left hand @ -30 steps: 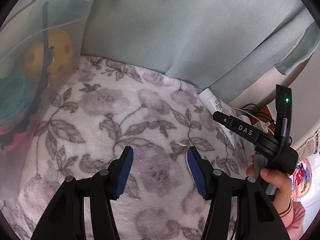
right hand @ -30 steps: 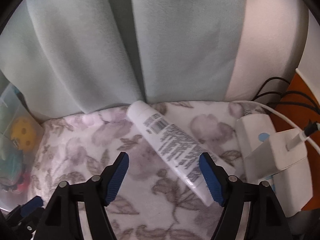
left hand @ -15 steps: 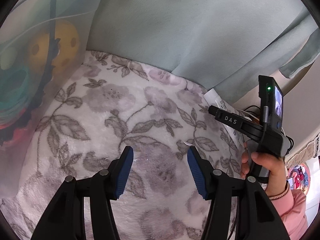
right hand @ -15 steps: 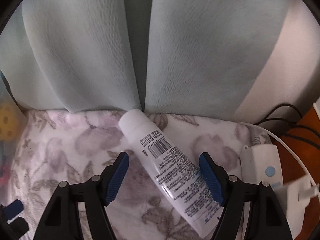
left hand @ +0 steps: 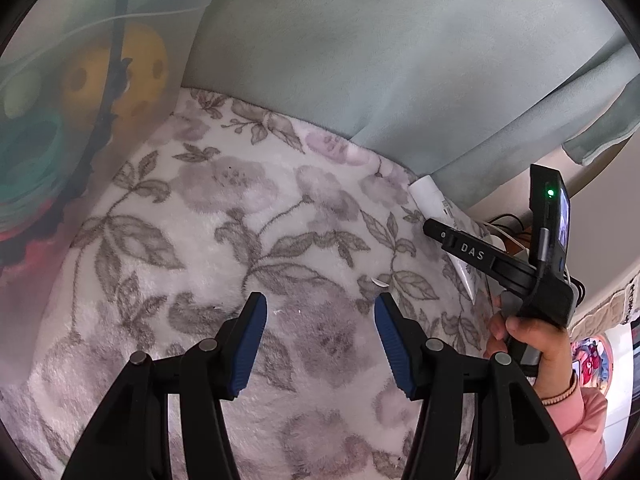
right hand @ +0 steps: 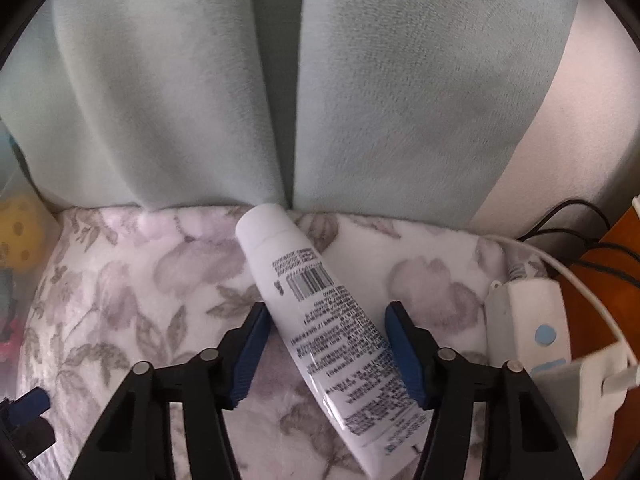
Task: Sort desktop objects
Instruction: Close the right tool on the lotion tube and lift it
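A white squeeze tube (right hand: 316, 304) with a barcode and small print lies slantwise on the floral fleece cloth (right hand: 132, 312), cap end toward the pale green curtain. My right gripper (right hand: 326, 316) is open, its blue pads either side of the tube's middle, not pressing it. In the left wrist view the tube (left hand: 436, 204) shows at the far right behind the right gripper's body. My left gripper (left hand: 318, 310) is open and empty over the bare cloth (left hand: 240, 216).
A clear plastic bin (left hand: 52, 128) at the left holds a yellow holed ball (left hand: 132, 76), a teal item and other toys. A white power strip (right hand: 536, 328) with charger and cables sits at the right. A curtain (right hand: 360, 80) hangs behind.
My right gripper has moved forward, so the tube now lies between its pads. The left gripper has hardly moved.
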The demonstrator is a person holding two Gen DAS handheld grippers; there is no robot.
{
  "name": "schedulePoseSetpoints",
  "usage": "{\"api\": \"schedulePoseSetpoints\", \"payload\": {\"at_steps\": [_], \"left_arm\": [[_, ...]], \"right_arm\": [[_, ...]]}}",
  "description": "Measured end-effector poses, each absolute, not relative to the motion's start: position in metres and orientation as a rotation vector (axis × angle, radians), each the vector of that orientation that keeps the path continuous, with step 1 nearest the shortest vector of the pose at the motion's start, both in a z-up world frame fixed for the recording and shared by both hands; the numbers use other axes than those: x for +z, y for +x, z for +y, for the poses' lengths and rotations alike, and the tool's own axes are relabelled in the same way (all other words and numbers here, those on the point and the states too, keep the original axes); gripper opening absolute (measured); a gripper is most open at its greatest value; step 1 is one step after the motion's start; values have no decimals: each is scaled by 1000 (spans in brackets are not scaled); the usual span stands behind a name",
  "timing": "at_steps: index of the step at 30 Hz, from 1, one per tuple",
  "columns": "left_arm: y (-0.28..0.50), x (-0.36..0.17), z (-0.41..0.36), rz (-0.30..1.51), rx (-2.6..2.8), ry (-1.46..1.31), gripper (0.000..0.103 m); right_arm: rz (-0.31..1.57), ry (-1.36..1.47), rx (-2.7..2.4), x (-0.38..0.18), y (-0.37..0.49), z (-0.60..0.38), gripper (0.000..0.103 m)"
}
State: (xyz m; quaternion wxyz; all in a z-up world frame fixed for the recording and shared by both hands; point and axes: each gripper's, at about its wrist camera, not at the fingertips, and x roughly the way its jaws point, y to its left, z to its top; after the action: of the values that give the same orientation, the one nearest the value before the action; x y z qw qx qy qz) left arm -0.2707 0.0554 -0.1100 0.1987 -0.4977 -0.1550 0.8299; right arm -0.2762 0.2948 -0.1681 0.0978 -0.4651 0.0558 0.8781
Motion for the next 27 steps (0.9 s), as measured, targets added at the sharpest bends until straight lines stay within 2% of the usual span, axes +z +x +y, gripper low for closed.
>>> {"api": "schedulePoseSetpoints", "payload": {"at_steps": [5,12,26,27], "left_arm": [[-287,-133,96,-438,2318,-1391,57],[-312,-151,149,-443,2307,-1388,57],[-336,-209,266,-470,2108,-1445,57],[-349,-224,297,-461,2090,-1445,57]], "right_arm": [[215,-1421,2669,-166,-257,285,54],[289,-1491,2764,-168,-229,272,53],[245,-1556,2925,-165,-188,248,53],[236,-1559,2934,-163,-182,251,53]]}}
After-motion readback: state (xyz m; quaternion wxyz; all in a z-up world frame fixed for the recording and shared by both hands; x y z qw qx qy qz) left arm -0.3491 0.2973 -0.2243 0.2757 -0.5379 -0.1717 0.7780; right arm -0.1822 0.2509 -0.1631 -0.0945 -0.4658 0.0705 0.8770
